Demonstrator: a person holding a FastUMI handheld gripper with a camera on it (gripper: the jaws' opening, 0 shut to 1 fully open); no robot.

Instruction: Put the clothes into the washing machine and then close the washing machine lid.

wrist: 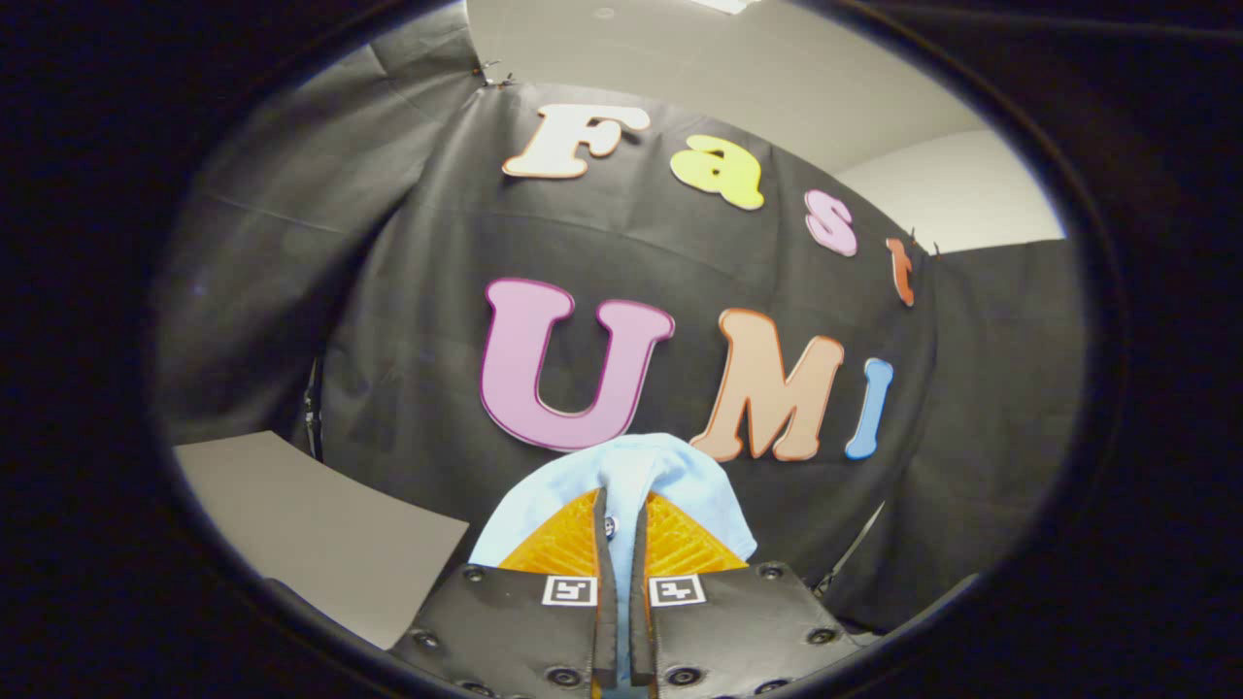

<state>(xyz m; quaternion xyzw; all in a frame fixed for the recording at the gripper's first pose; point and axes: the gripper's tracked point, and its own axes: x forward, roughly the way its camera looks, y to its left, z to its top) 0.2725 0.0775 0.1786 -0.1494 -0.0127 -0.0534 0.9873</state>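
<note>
Holding: gripper fingers pinched together on light blue cloth.
Cloth position: between the fingertips, bulging toward 12 o'clock beyond them.
Handling: likely soft, light, floppy; grip a bunched fold.

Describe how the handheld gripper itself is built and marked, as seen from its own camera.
The gripper has two flat, dark plates side by side, each fastened with round screws along its edges. Each plate carries a small square black-and-white marker near the inner front corner. Two ribbed, wedge-shaped fingers extend forward from the plates.
</note>
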